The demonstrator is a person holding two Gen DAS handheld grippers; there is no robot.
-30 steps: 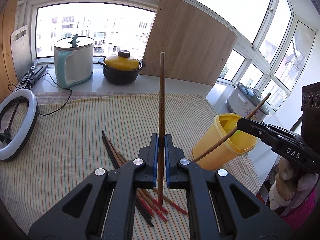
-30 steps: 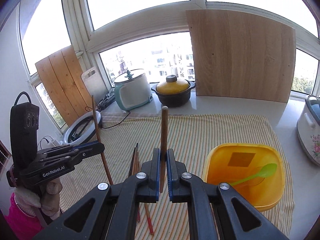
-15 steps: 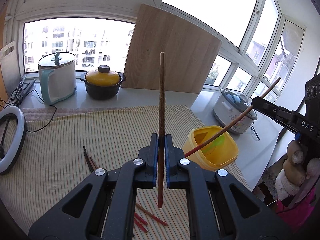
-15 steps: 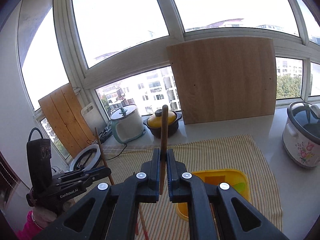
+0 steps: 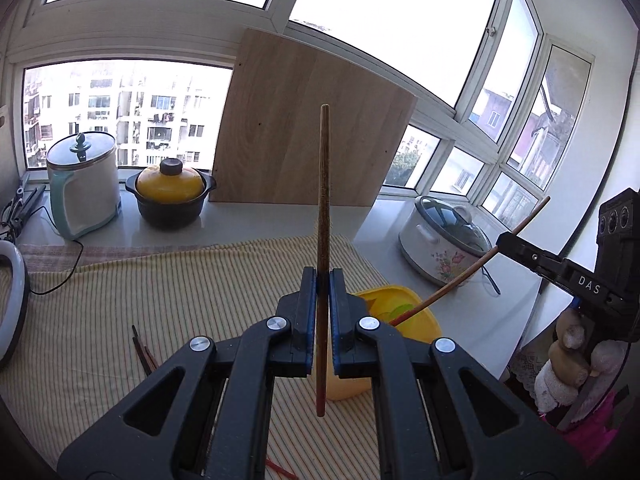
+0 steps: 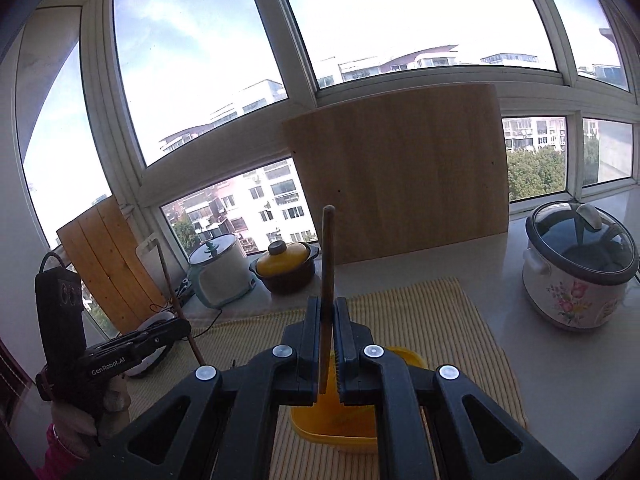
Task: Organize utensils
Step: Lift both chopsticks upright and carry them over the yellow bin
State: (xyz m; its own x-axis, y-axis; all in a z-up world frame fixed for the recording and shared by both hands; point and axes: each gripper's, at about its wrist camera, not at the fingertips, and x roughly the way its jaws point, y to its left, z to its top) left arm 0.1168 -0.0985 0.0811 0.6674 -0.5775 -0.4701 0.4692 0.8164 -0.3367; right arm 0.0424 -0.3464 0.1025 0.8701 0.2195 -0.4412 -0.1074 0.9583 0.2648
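In the left wrist view my left gripper (image 5: 322,280) is shut on a brown chopstick (image 5: 323,200) that stands upright, its red tip hanging below the jaws. To the right, my right gripper (image 5: 506,245) pinches a second chopstick (image 5: 460,280) slanting down over the yellow container (image 5: 416,316). The right wrist view shows the right gripper (image 6: 327,308) shut on its chopstick (image 6: 327,256) above the yellow container (image 6: 340,428). The left gripper (image 6: 182,326) is at the left with its chopstick (image 6: 170,280). Several loose chopsticks (image 5: 142,350) lie on the striped cloth (image 5: 160,292).
A floral rice cooker (image 5: 440,248) stands on the counter right of the cloth. Along the window sill are a wooden board (image 5: 304,128), a yellow-lidded black pot (image 5: 170,196) and a white and teal cooker (image 5: 84,184). A ring light (image 5: 12,300) lies at the left edge.
Both grippers have risen and shifted right with their chopsticks still pinched. The yellow container and the loose chopsticks now sit lower in both views.
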